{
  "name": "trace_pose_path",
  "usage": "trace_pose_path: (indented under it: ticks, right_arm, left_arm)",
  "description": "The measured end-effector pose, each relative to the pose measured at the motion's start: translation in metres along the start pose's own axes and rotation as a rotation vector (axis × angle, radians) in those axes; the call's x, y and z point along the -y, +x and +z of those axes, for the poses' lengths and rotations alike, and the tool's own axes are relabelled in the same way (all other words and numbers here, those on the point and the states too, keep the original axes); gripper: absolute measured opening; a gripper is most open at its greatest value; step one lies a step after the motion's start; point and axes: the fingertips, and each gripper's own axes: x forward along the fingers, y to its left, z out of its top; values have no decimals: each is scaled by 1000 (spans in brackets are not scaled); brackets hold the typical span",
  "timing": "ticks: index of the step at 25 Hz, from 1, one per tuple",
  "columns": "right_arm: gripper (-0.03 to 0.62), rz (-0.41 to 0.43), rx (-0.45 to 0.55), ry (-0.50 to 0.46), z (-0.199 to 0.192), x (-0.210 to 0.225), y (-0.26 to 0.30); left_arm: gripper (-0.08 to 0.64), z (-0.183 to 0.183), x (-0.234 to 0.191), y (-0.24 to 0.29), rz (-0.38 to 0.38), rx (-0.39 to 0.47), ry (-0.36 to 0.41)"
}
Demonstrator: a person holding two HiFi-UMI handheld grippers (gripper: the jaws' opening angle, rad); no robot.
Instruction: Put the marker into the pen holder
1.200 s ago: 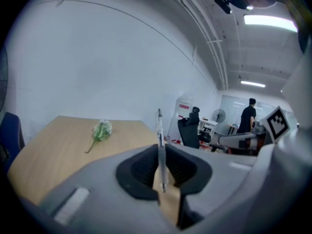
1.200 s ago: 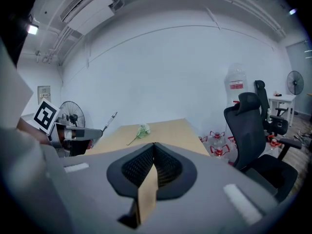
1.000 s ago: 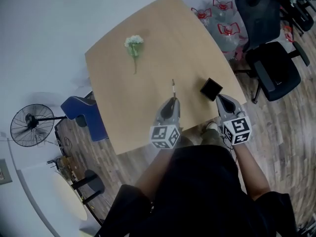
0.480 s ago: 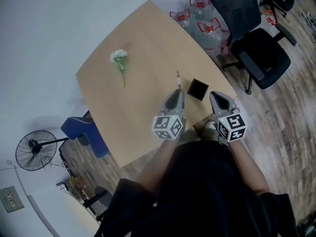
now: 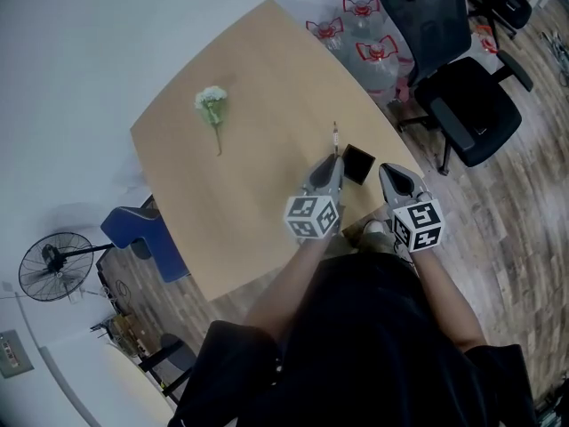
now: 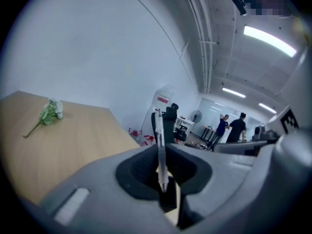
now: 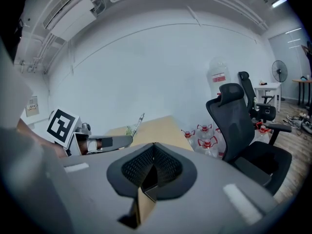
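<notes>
Shifted rightward since the earlier frame, the left gripper (image 5: pixel 334 160) is pinching the marker (image 5: pixel 335 135) at 10 o'clock of the pen holder (image 5: pixel 358 163), insertion pending, while the right gripper (image 5: pixel 389 171) is idling at 3 o'clock, jaws pressed together, empty.

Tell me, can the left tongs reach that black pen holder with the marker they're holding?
Probably yes: the left tongs grip the marker right beside the pen holder, and nothing stands between them.

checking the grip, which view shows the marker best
Left gripper view: the marker stands clamped between the jaws, close up. The head view shows only a thin sliver; the right gripper view shows it small and far off.
</notes>
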Motion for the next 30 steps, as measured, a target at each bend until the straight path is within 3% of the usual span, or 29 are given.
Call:
trace_pose_path:
  ticks: [6, 11, 16, 30]
  right_arm:
    - [3, 5, -18, 8, -5, 11, 12]
    - [3, 18, -52, 8, -22, 19, 18]
    - [3, 29, -79, 10, -33, 25, 22]
    - [3, 53, -108, 6, -45, 33, 37]
  left_arm:
    - [48, -17, 1, 24, -16, -34, 54]
    - [46, -46, -5, 41, 0, -79, 43]
    - [48, -63, -9, 52, 6, -119, 100]
    - [49, -83, -24, 65, 45, -154, 101]
